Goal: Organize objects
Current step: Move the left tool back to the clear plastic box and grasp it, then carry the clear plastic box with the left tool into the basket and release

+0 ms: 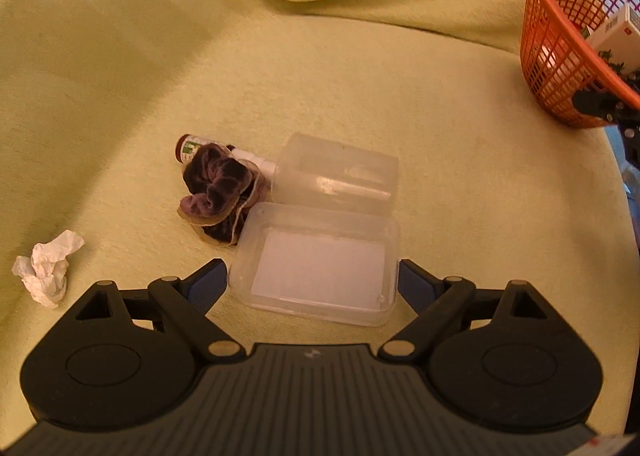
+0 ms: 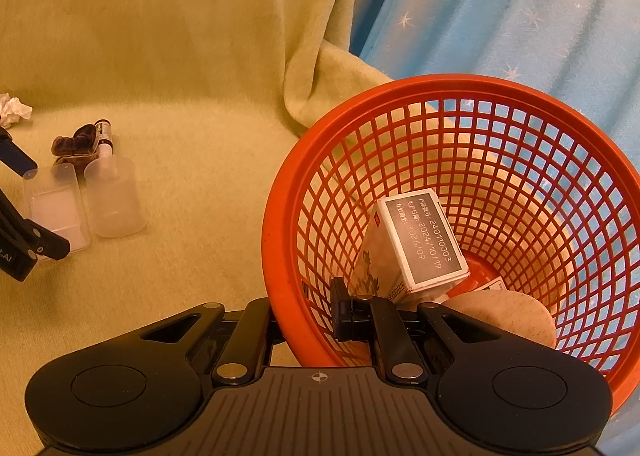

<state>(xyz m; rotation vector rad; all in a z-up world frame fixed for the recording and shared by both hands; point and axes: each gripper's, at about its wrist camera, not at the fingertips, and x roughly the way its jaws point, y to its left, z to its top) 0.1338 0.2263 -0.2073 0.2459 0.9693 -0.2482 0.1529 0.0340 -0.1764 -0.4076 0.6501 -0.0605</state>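
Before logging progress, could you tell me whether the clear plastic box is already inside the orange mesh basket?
No, the clear plastic box lies on the yellow-green blanket, away from the orange mesh basket.

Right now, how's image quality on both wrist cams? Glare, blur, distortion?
Left wrist: warm yellow cast, strong fisheye bending at the edges, small glare streak on the clear bottle, clear box sharp. Right wrist: same cast, orange basket rim bowed by the lens, white carton print readable, bottle and box at far left soft.
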